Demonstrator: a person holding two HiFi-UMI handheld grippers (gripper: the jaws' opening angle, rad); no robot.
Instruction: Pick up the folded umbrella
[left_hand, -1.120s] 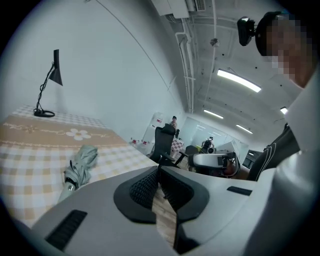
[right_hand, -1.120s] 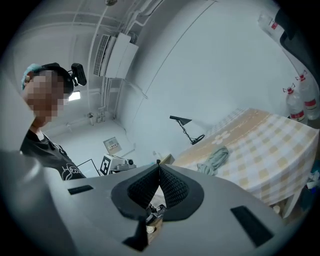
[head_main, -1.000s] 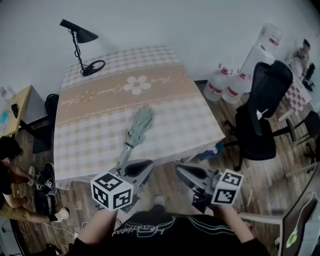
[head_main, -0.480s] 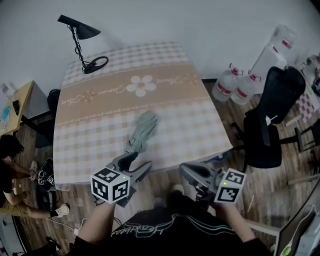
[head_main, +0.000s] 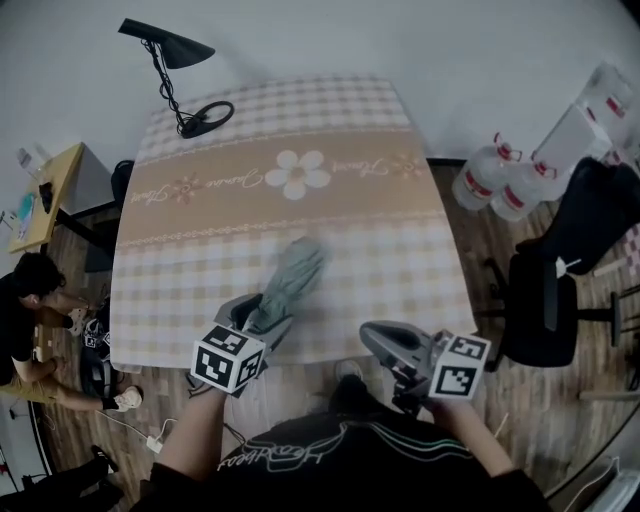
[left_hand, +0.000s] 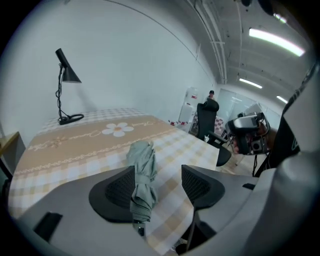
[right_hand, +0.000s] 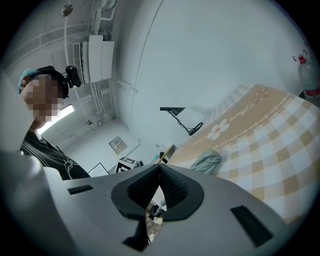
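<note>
The folded grey-green umbrella (head_main: 291, 282) lies on the checked tablecloth near the table's front edge, its handle end toward me. My left gripper (head_main: 256, 316) reaches down over that end. In the left gripper view the umbrella (left_hand: 141, 172) lies between the jaws of the left gripper (left_hand: 159, 186), close against the left pad, with a gap to the right pad; the jaws are opening. My right gripper (head_main: 383, 343) hovers at the table's front edge, to the right of the umbrella. The right gripper (right_hand: 160, 186) has its pads together, with nothing between them; the umbrella (right_hand: 206, 162) shows beyond.
The table (head_main: 400, 230) bears a flower band and a black desk lamp (head_main: 180, 60) at its far left corner. A black office chair (head_main: 570, 260) and water bottles (head_main: 500, 180) stand to the right. A person (head_main: 30, 300) sits on the floor at left.
Both grippers have moved forward to the table's front edge. The left gripper has sunk, opened its jaws and come round the umbrella's handle end.
</note>
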